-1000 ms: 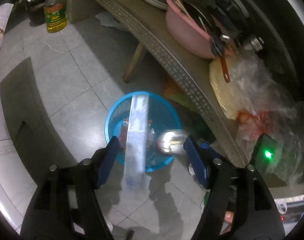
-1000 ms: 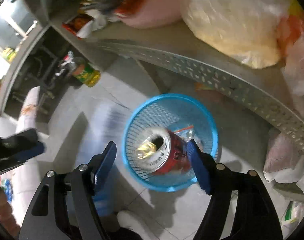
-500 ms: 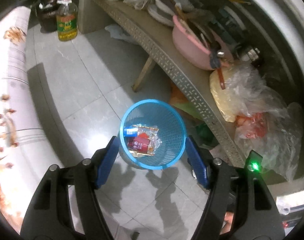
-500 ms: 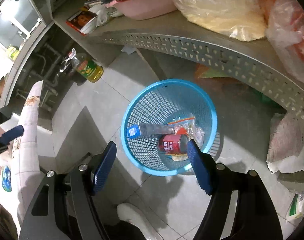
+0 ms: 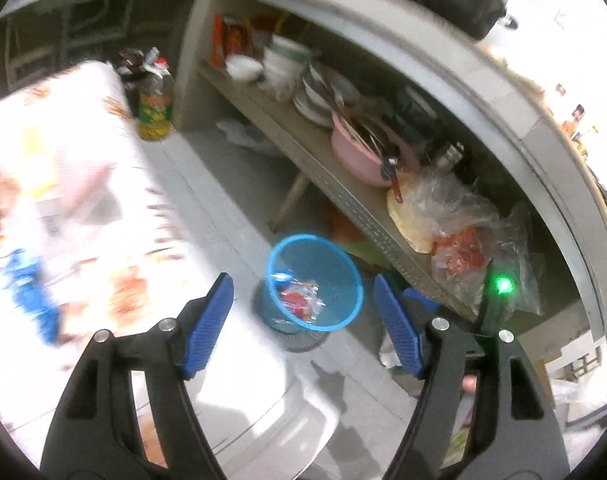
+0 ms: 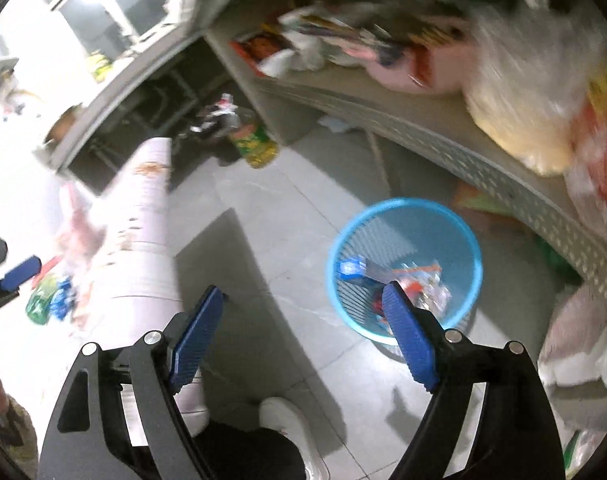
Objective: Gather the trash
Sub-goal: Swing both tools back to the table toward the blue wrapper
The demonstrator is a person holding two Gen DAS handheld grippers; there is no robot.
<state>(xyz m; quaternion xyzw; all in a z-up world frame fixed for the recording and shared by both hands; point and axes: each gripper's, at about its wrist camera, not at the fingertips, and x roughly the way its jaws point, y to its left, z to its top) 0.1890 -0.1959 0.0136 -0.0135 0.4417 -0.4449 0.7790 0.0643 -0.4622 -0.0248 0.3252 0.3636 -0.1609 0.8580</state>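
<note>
Half the basket's [image 6: 403,216] trash blurred

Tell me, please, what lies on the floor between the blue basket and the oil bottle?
Only bare grey floor tiles separate the blue basket from the oil bottle, seen in the right wrist view.

A round blue mesh wastebasket [image 5: 345,280] stands upright on the grey tiled floor, just beside the shelf's front edge; inside lie crumpled clear wrappers [image 6: 431,286], a red can [image 5: 293,300] and a blue-ended packet [image 6: 349,269].
</note>
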